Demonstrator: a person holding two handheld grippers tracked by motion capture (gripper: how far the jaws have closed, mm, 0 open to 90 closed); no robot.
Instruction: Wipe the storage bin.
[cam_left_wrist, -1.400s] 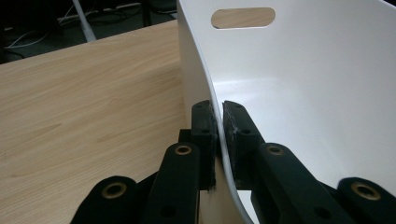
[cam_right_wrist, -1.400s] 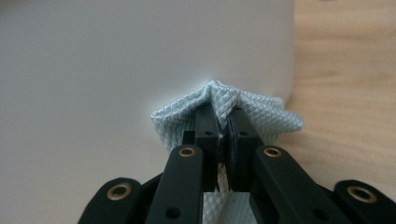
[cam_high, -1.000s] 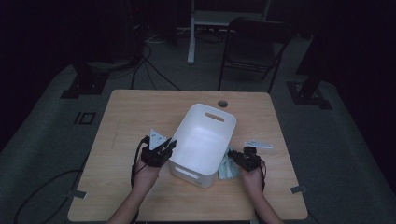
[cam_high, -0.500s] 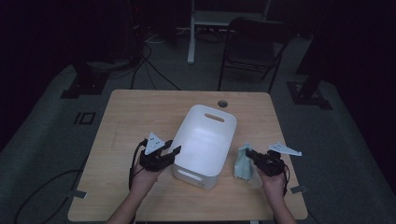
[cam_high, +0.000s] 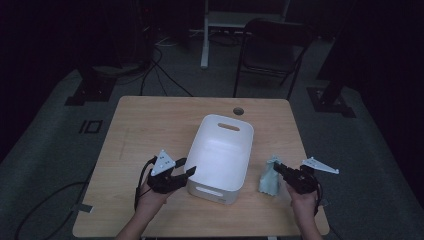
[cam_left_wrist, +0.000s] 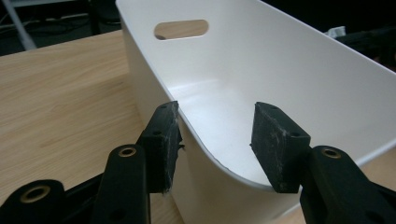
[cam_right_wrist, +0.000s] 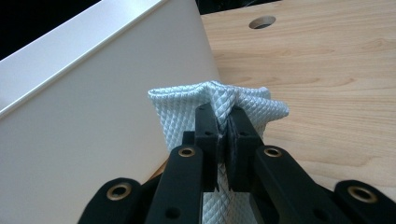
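Your left gripper sits at the bin's near left corner. Its jaws have just been opening and now stand partly apart, straddling the rim: one pad outside the wall, the other inside, neither pressing. So the bin is let go, resting flat on the table in the middle.

Your right gripper is right of the bin, jaws clamped tight on a pale blue cloth. In the right gripper view the cloth bunches up above the pads and hangs below them, just beside the bin's outer wall. In the high view its lower end looks to reach the table.

Step in hand, as I read it: cloth picked up, drop into the bin likely next. That calls for raising the cloth clear of the rim, carrying it left over the opening, then releasing. Move the left gripper off the rim or re-grip to steady the bin.
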